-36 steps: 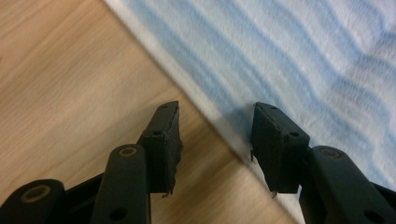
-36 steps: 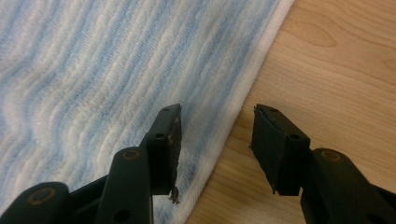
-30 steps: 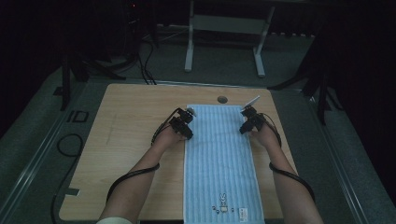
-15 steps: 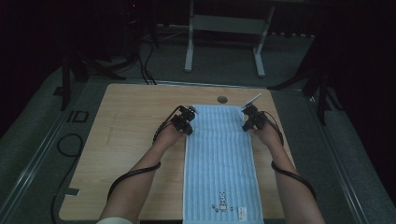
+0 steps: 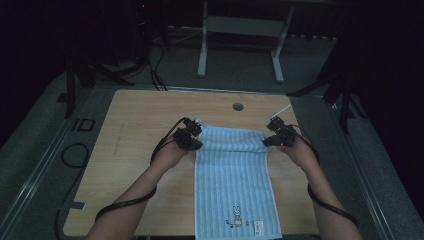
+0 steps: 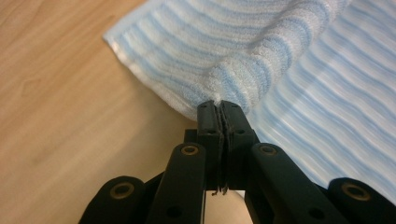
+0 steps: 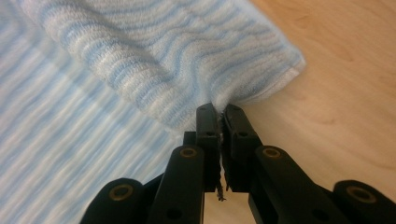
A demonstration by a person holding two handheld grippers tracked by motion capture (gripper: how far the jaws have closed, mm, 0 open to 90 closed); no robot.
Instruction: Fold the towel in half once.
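Both my grippers pinch the far corners of a light blue striped terry towel [image 5: 234, 175] lying on a pale wooden table [image 5: 130, 150].

My left gripper [image 6: 218, 109] has its black jaws closed tight on the towel's far left corner, the cloth bunching up just past the tips. My right gripper [image 7: 218, 112] is clamped the same way on the far right corner. Both sets of jaws have just been closing, with towel fabric between them. In the high view the left gripper [image 5: 189, 136] and right gripper [image 5: 278, 134] lift the far edge, which folds over toward me. The rest of the towel lies flat down the table, its small printed rabbit figure [image 5: 238, 216] at the near end. A small round grommet hole [image 5: 238, 106] sits in the table beyond the towel.
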